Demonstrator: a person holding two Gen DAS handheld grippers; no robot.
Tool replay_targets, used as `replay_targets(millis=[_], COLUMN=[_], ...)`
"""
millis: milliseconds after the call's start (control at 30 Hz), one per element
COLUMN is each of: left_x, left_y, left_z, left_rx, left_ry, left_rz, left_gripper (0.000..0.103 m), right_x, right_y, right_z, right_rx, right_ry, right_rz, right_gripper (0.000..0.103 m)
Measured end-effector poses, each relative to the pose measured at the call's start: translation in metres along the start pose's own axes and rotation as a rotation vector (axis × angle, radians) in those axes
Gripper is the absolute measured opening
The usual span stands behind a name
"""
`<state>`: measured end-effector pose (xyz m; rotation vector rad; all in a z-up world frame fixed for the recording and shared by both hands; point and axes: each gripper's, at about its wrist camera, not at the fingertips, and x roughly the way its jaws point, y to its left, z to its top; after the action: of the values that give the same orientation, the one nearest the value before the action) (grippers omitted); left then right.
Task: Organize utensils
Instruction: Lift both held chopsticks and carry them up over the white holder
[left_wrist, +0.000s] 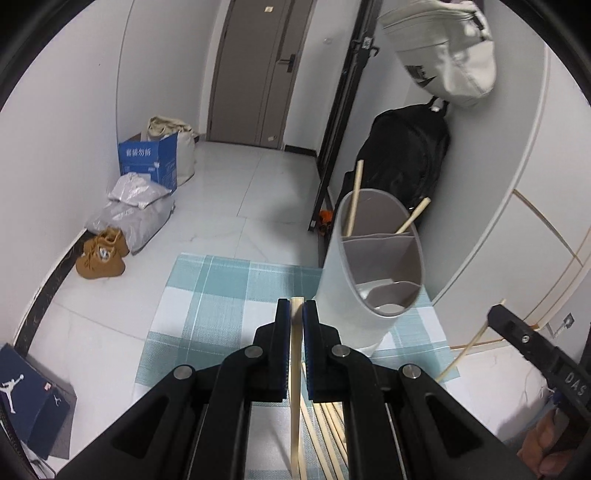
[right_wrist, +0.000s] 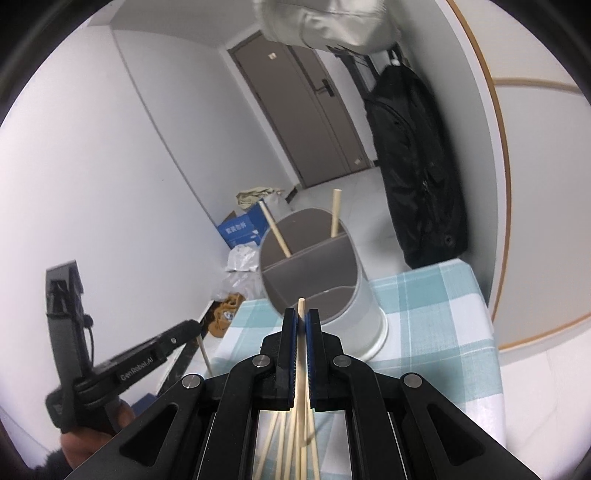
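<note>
The left gripper is clamped on one wooden chopstick, its tip just clearing the pads at twelve o'clock. The right gripper likewise pinches a second chopstick near its upper end. Both sticks look light, stiff and smooth, so a hold close to the end may let them swing or slip; nearer mid-length seems steadier. More chopsticks lie loose on the checked cloth below. The divided holder, at one o'clock from the left gripper, already carries two sticks.
</note>
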<state>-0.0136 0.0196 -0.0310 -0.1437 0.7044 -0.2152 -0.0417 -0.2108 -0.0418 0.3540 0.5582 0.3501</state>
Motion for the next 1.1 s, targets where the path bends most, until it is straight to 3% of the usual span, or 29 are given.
replay_targets(millis=[233,700,1100], left_x=[-0.02,-0.038,-0.051], left_y=[-0.008,-0.024,-0.045], left_z=[0.004,0.015,0.062], left_rx=[0.041,0.102,0.066], left_ry=[-0.03,-0.028,-0.053], left_rz=[-0.017,-0.038,-0.1], left_gripper=[0.002,0.002,0.002], right_x=[-0.007,-0.008,-0.024], right_y=[0.017,0.023,0.012], right_z=[-0.007,0.001,0.051], right_rx=[-0.058,-0.043,0.006], right_ry=[-0.014,-0.023,-0.075], right_rz=[-0.007,0.001,-0.017], right_gripper=[0.004,0.004,0.004])
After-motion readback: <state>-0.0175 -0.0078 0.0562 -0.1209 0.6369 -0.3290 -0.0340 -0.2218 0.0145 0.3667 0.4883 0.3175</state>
